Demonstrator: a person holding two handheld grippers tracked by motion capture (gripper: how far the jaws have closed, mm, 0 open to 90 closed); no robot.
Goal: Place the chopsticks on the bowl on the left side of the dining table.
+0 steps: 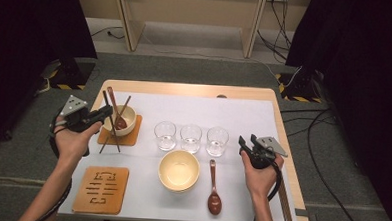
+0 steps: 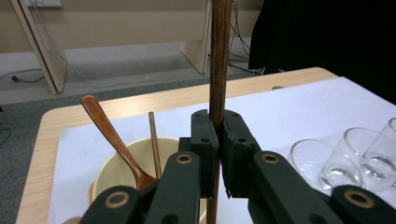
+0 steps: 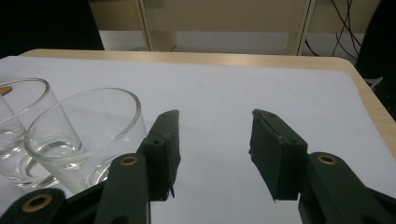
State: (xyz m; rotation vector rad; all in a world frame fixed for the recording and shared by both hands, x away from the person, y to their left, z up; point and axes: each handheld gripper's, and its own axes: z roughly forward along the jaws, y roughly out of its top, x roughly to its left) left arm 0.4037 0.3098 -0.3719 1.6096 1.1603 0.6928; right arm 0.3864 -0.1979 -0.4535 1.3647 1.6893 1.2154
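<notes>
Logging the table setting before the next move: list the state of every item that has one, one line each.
Left gripper: shut on a dark wooden chopstick, held upright.
Right gripper: open, nothing between its fingers.
Cream bowl on the square wooden coaster: holds a brown wooden spoon and a second chopstick.
Cream bowl near the front: upright, empty.
Three clear glasses: upright, in a row.
Second brown spoon: lying flat.

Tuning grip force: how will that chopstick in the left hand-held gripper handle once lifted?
Likely stiff: the wooden chopstick stands straight between the left hand-held gripper. Probably light, being thin. It looks round and smooth, so it may pivot or slip in the jaws, and roll if dropped.
</notes>
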